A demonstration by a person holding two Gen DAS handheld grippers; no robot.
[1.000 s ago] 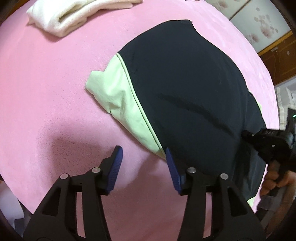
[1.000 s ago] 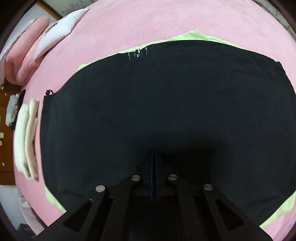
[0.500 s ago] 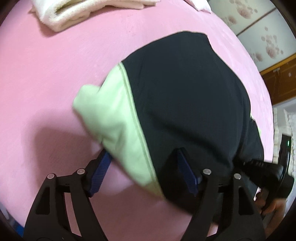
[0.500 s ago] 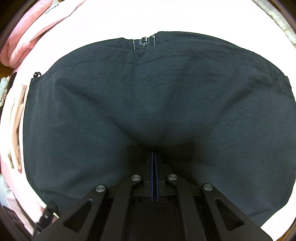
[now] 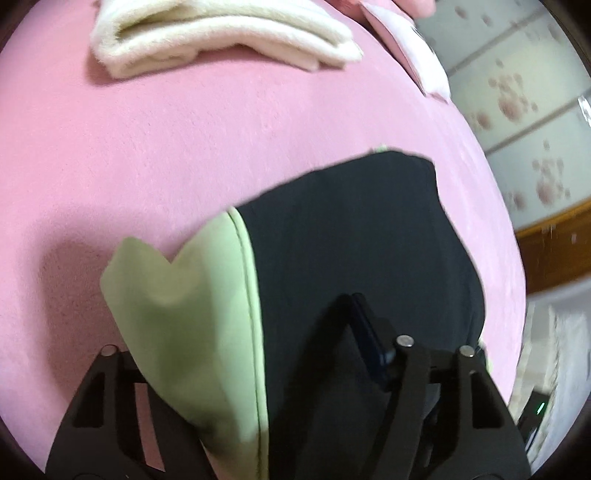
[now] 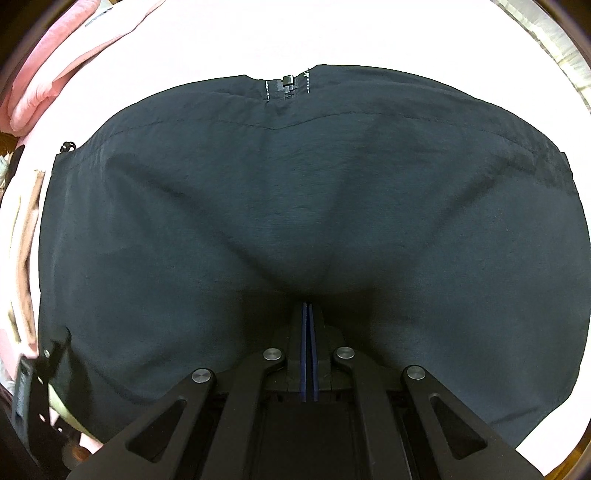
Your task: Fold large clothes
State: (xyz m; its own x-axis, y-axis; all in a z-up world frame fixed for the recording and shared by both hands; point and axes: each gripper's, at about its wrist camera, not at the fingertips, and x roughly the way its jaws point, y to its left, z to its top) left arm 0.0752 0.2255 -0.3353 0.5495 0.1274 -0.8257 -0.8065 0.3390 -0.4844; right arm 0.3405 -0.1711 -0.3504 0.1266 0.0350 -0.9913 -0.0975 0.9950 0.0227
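Left gripper straddles one jacket, jaws just closing, its lime sleeve and navy edge between them, no squeeze visible yet. Right gripper has its blue pads pressed together, tips down on the smooth navy cloth. The jacket lies on one fuzzy pink blanket. Beyond, one folded, fluffy cream towel.

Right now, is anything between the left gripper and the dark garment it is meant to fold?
Nothing visible. The left gripper already straddles the garment's green-trimmed corner, its fingers having just been closing around it. The folded cream towel lies well away on the pink bedspread.
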